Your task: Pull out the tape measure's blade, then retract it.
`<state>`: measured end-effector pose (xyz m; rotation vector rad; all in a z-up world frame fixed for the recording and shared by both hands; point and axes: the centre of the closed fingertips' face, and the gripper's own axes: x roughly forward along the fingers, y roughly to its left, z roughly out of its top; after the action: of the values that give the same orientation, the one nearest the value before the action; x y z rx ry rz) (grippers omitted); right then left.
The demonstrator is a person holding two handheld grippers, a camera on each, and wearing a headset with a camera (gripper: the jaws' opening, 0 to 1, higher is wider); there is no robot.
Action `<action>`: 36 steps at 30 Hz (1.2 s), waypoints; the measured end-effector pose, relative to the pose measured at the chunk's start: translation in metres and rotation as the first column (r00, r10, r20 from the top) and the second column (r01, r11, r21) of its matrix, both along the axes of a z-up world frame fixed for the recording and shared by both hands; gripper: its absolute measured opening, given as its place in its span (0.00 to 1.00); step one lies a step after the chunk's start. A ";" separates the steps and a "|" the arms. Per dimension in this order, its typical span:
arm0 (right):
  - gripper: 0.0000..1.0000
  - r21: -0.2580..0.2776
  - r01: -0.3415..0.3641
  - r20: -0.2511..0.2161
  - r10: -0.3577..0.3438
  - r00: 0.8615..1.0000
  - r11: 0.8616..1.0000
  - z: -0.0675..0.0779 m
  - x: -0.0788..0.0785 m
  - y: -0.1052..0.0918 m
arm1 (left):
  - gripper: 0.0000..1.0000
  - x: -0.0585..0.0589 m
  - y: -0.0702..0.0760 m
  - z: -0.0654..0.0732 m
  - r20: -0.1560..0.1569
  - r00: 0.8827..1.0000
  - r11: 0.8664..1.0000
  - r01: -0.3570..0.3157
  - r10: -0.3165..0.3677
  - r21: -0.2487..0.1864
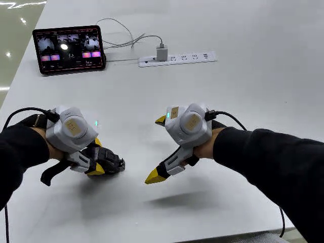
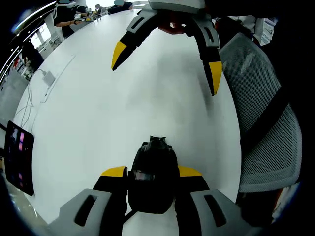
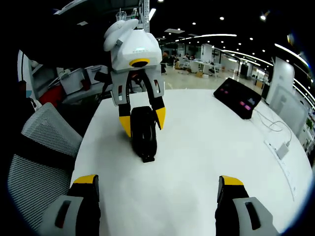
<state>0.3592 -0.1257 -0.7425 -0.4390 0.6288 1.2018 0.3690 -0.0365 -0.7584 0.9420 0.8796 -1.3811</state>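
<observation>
One risk: the spread right claw (image 3: 157,180), well apart, may miss the tiny blade hook (image 2: 157,141) of the black plastic tape measure (image 2: 151,191), which the left claw (image 2: 151,171) pinches on the white worktop (image 2: 98,113).

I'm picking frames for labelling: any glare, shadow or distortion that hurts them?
Head view: even light, soft shadows on the table, glare streaks top left. Left gripper view: fisheye bends the table edge; the black tape measure shows little detail. Right gripper view: bright ceiling lights, dim surroundings.
</observation>
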 end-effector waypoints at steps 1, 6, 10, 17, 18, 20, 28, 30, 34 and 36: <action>0.99 -0.001 -0.002 -0.001 0.002 1.000 1.000 -0.001 0.000 0.002 | 0.31 0.001 0.000 0.000 0.002 1.000 1.000 -0.002 0.002 -0.004; 0.96 0.003 -0.021 0.013 0.021 1.000 1.000 -0.003 0.001 0.010 | 0.32 0.001 0.000 0.001 -0.002 1.000 1.000 -0.011 0.011 -0.026; 0.86 0.012 -0.021 0.020 0.020 1.000 1.000 -0.003 0.004 0.015 | 0.32 0.002 -0.001 0.001 -0.002 1.000 0.999 -0.017 0.016 -0.040; 0.82 0.006 -0.042 0.017 0.042 0.999 0.999 -0.009 0.003 0.023 | 0.32 0.002 -0.001 0.001 -0.002 1.000 0.999 -0.020 0.020 -0.045; 0.81 0.007 -0.046 0.017 0.046 0.999 0.999 -0.009 0.003 0.025 | 0.32 0.002 -0.001 0.001 -0.002 1.000 0.999 -0.021 0.021 -0.045; 0.79 0.012 -0.056 0.020 0.056 0.998 0.998 -0.010 0.003 0.029 | 0.32 0.003 -0.001 0.000 -0.003 1.000 0.999 -0.021 0.021 -0.047; 0.58 0.003 -0.121 0.038 0.121 0.992 0.993 -0.019 0.001 0.047 | 0.32 0.003 -0.001 -0.001 -0.011 1.000 0.998 -0.021 0.021 -0.052; 0.54 -0.005 -0.129 0.040 0.129 0.991 0.992 -0.022 0.000 0.050 | 0.32 0.004 -0.001 -0.001 -0.014 1.000 0.998 -0.022 0.021 -0.054; 0.46 -0.017 -0.144 0.041 0.144 0.989 0.989 -0.028 -0.002 0.053 | 0.32 0.003 -0.001 -0.001 -0.014 1.000 0.998 -0.025 0.024 -0.060; 0.41 -0.022 -0.152 0.034 0.153 0.988 0.988 -0.033 -0.002 0.054 | 0.32 0.003 -0.002 -0.001 -0.012 1.000 0.998 -0.026 0.025 -0.063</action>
<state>0.3567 -0.0712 -0.7750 -0.5319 0.5845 1.3307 0.3723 -0.0381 -0.7593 0.8730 0.8493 -1.3856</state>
